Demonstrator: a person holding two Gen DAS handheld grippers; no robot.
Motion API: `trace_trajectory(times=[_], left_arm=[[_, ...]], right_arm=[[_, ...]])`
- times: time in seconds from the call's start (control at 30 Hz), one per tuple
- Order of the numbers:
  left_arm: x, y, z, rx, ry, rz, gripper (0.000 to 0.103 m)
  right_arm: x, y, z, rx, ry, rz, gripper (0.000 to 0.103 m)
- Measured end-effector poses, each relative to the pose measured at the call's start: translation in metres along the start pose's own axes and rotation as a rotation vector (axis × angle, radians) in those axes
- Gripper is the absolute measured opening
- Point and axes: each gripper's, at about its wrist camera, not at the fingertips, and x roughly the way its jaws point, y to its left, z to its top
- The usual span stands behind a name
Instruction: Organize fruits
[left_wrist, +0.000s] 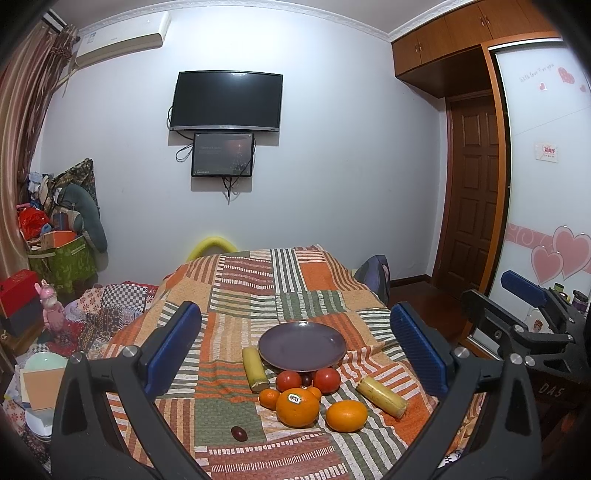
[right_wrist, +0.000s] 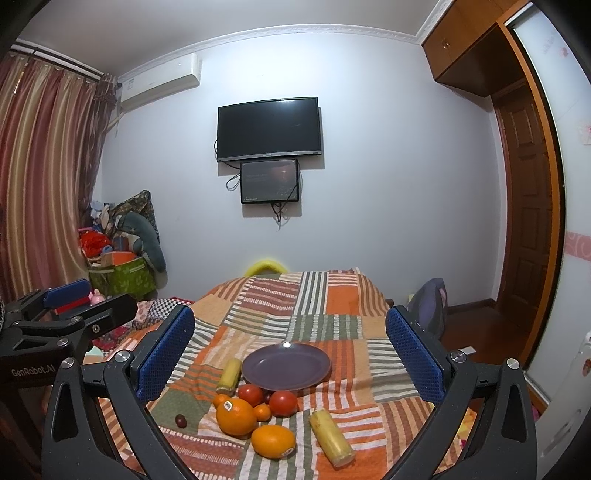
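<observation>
1. Right now I see both tools hanging above the near end of the patchwork blanket (left_wrist: 236, 291); the left gripper (left_wrist: 295, 347) and the right gripper (right_wrist: 290, 354) each have their blue pads spread wide with nothing between them.
2. My landmark is the purple plate (left_wrist: 302, 345), which sits empty; every fruit lies on the cloth on its near side.
3. Touching or almost touching the plate's near rim are two tomatoes (left_wrist: 289, 380), with a small dark fruit (left_wrist: 306, 378) wedged between them.
4. Just nearer than those sits the stickered orange (left_wrist: 297, 406), flanked by small tangerines (left_wrist: 269, 398); a second orange (left_wrist: 346, 415) lies beside it, further to the plate's right.
5. One yellow cylinder (left_wrist: 254, 369) lies at the plate's left edge, another (left_wrist: 381, 397) off to its near right, and a lone dark plum (left_wrist: 238, 433) sits well apart, near left.
6. I judge nothing is loaded yet. I'd start with the outer second orange, straddling its widest part, closing gently so it doesn't roll, and lifting clear of its neighbours before crossing to the plate.
</observation>
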Motion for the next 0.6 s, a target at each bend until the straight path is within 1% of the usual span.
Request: trace_trajectory(times=[0.17, 0.27, 0.4, 0.43, 0.47, 0.5, 0.53, 0.6], left_arm=[[0.004, 0.002, -0.003, -0.002, 0.014, -0.009, 0.103], [0.009, 0.001, -0.005, 0.005, 0.022, 0.003, 0.103], [0.021, 0.005, -0.009, -0.001, 0.047, 0.005, 0.102], [0.025, 0.006, -0.010, -0.004, 0.056, 0.006, 0.098], [0.029, 0.007, -0.011, -0.004, 0.066, 0.007, 0.095], [0.035, 0.009, -0.012, 0.000, 0.085, 0.004, 0.088], [0.041, 0.010, -0.013, 0.005, 0.105, -0.003, 0.083], [0.053, 0.014, -0.016, 0.002, 0.147, -0.024, 0.081]], right_arm=[[0.003, -0.002, -0.003, -0.009, 0.014, 0.005, 0.103], [0.009, -0.004, -0.006, -0.021, 0.030, 0.011, 0.103], [0.020, -0.010, -0.011, -0.018, 0.065, 0.043, 0.103], [0.022, -0.013, -0.013, -0.016, 0.075, 0.050, 0.101], [0.026, -0.015, -0.015, -0.017, 0.089, 0.054, 0.097], [0.029, -0.017, -0.017, -0.022, 0.102, 0.055, 0.093], [0.033, -0.019, -0.020, -0.028, 0.118, 0.055, 0.090], [0.039, -0.021, -0.024, -0.038, 0.147, 0.060, 0.088]])
